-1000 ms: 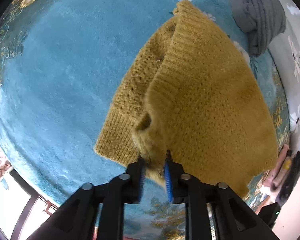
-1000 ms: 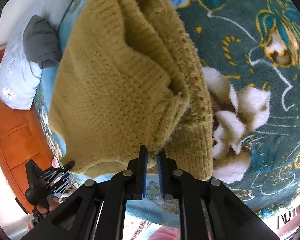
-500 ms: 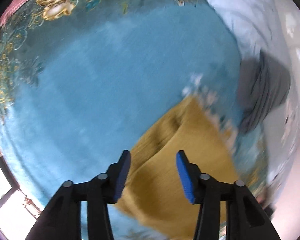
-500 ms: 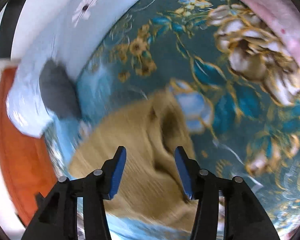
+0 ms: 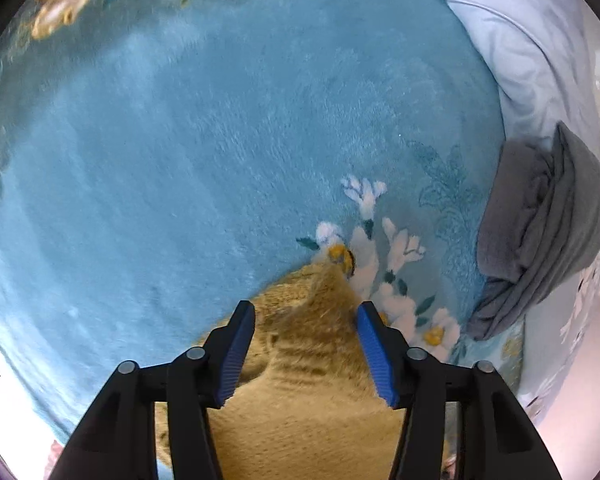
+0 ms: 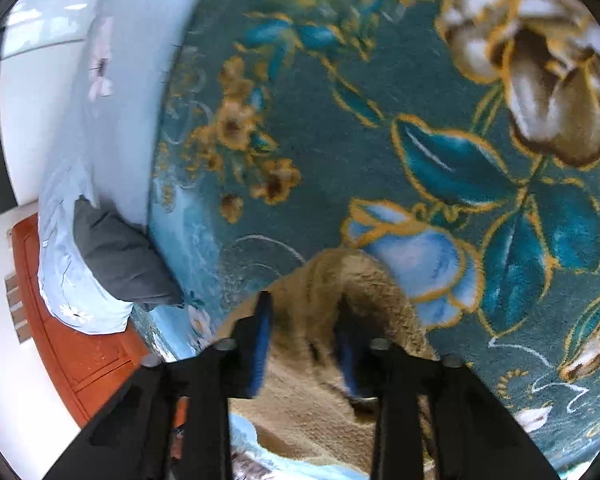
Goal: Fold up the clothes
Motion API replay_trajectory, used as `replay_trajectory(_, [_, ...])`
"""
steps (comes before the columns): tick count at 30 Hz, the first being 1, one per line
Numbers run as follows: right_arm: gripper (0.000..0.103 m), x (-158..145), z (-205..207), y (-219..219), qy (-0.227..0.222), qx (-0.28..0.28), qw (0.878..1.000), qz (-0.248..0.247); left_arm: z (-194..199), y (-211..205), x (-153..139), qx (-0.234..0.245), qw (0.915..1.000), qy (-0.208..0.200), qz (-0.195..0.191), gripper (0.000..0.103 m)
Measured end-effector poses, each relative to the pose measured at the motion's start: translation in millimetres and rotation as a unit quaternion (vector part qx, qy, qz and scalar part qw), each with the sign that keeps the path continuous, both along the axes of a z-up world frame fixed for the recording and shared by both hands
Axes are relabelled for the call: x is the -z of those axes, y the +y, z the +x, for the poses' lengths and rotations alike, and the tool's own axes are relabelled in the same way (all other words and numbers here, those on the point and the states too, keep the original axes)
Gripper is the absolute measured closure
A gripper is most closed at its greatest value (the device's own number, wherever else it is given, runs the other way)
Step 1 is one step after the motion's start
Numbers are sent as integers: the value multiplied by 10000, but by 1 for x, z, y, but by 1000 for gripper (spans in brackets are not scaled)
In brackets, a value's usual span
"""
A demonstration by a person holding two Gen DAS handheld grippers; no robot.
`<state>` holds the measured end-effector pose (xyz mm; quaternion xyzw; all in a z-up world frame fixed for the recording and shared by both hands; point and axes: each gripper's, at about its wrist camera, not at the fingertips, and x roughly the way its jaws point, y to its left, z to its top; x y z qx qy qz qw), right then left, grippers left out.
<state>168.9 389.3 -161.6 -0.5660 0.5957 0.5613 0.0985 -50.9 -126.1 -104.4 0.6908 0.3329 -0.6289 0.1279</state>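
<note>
Blue blanket (image 5: 204, 152) bears the mustard sweater (image 5: 312, 412) between both closing fingers (image 5: 236, 354).

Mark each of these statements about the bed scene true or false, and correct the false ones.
1. The sweater is mustard yellow knit. True.
2. A folded grey garment lies beside the pale blue pillow. True.
3. The sweater hangs in the air, lifted by both grippers. False: it lies on the blue floral blanket.
4. The left gripper is clamped shut on the grey garment. False: its jaws are closing over the sweater, and the garment lies apart.
5. The right gripper is over the sweater. True.
</note>
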Motion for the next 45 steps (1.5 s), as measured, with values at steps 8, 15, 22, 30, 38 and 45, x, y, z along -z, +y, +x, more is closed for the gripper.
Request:
replay_trajectory(8, [94,-26,-4,2,612,-253,9958,633,-9,-3,-17,275,9971,554,-443,92])
replay_trajectory(15, [93,-8,-5,1,265,-349,9947,926,-10,-16,-18,147,9990,290,-300,85])
replay_trajectory(22, [72,-50,12,-8,587,-487,9899,1197,56,-52,-44,-276,9987,414,-56,59])
replay_trajectory(30, [71,-48,97,-69,13,-1170,9903,752,187,-37,-9,-481,9980,-290,302,54])
replay_trajectory(38, [69,-4,123,-112,-433,-792,9959,38,207,-35,-5,-383,9971,-220,613,50])
replay_trajectory(45, [66,4,125,-118,-453,153,9989,11,208,-38,-3,-548,9951,-280,774,52])
